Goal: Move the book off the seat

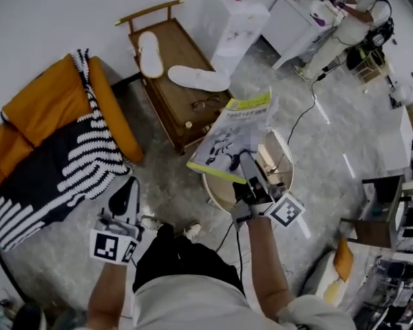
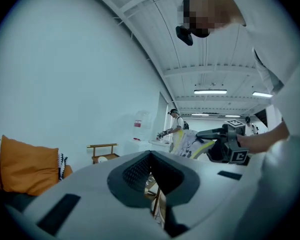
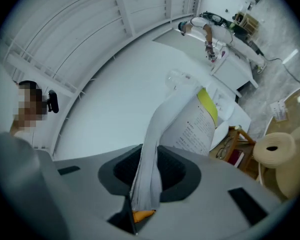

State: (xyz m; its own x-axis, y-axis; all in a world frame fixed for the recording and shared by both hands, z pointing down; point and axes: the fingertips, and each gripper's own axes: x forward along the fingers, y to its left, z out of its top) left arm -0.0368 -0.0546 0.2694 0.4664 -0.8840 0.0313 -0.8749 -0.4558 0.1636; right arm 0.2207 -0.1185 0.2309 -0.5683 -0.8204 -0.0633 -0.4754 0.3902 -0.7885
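Two tongs show, and only one is in use. The right tongs [image 1: 242,162], partly closed, pinch the book [image 1: 234,137] by its edge and hold it in the air over a small round tabletop [image 1: 287,160], well clear of the orange armchair [image 1: 48,108]. This looks like the carrying step, and next comes laying the book down flat. The left tongs [image 1: 127,188] are barely parted and empty.

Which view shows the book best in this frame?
Head view: the whole cover of the book shows. The right gripper view shows only its clamped edge; the left gripper view, a small far glimpse.
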